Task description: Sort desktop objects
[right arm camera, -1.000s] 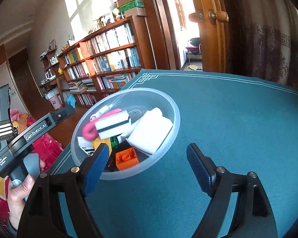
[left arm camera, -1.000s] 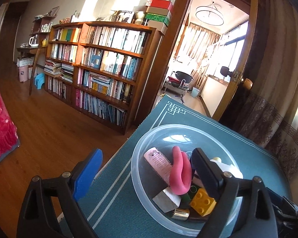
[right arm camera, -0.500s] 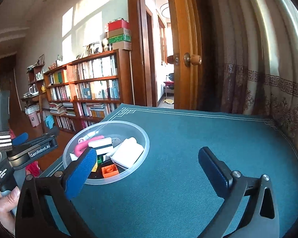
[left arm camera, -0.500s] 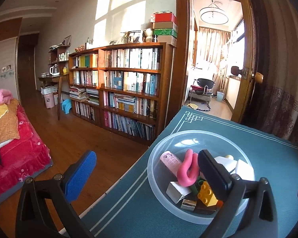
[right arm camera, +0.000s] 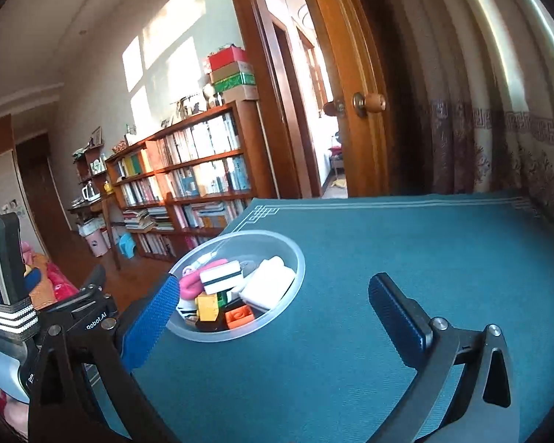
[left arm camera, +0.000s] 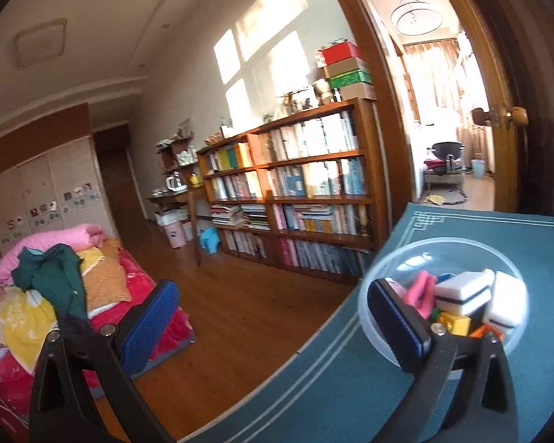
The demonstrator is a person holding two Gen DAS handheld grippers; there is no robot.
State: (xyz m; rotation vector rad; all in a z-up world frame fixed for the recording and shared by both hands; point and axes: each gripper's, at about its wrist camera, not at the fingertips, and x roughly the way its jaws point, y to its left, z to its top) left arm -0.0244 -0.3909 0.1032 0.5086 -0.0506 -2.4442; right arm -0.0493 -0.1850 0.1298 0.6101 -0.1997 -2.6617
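Right gripper [right arm camera: 277, 317]: jaws wide apart, empty, above the worktop.
Left gripper [left arm camera: 277, 317]: jaws spread, empty, hanging off the worktop's left edge.
Bowl [right arm camera: 295, 258]: clear, near the worktop's far-left corner, heaped with small objects.
Risk: a nudge could likely push the light bowl over that edge.

Translucent plastic bowl [right arm camera: 295, 258], smooth, frosted gloss. Matt woven teal cloth on table [right arm camera: 406, 243], pale stitched border lines. Glossy plastic on yellow brick [right arm camera: 207, 306] and orange brick [right arm camera: 240, 315]; pink loop [left arm camera: 419, 291] rubbery, smooth. Right gripper [right arm camera: 273, 310]: matt black plastic frame, knurled blue pads, bright metal screw heads. Same build on left gripper [left arm camera: 273, 317]. Varnished wood bookshelf [left arm camera: 314, 199], floor [left arm camera: 240, 317] and door [right arm camera: 351, 92]. Patterned fabric curtain [right arm camera: 498, 110].
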